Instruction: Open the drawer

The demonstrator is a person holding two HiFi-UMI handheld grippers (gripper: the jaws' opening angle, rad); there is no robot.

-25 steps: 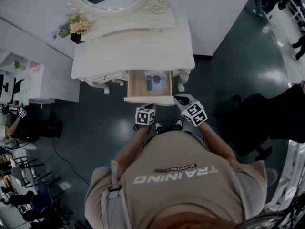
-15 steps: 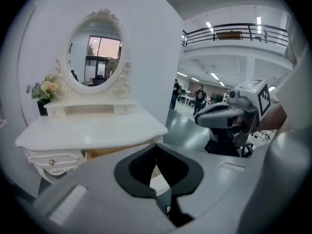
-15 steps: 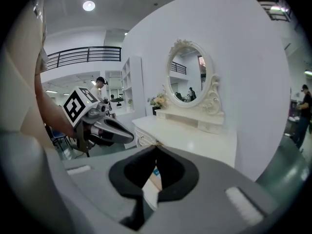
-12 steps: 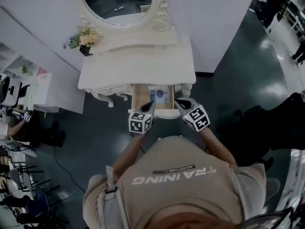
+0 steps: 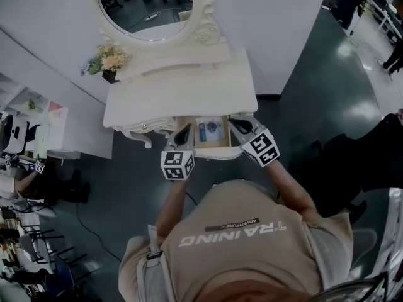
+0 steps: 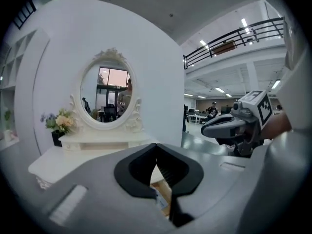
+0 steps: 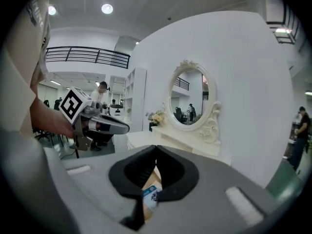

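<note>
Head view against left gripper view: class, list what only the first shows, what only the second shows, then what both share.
Only the head view: the lettering on the person's shirt, the marker cube on the left gripper, and the open drawer with its packet, seen whole from above. Only the left gripper view: that gripper's jaws shut together on nothing, a balcony railing and ceiling lights. Both: the oval mirror, the flowers, the white dressing table and the right gripper.
</note>
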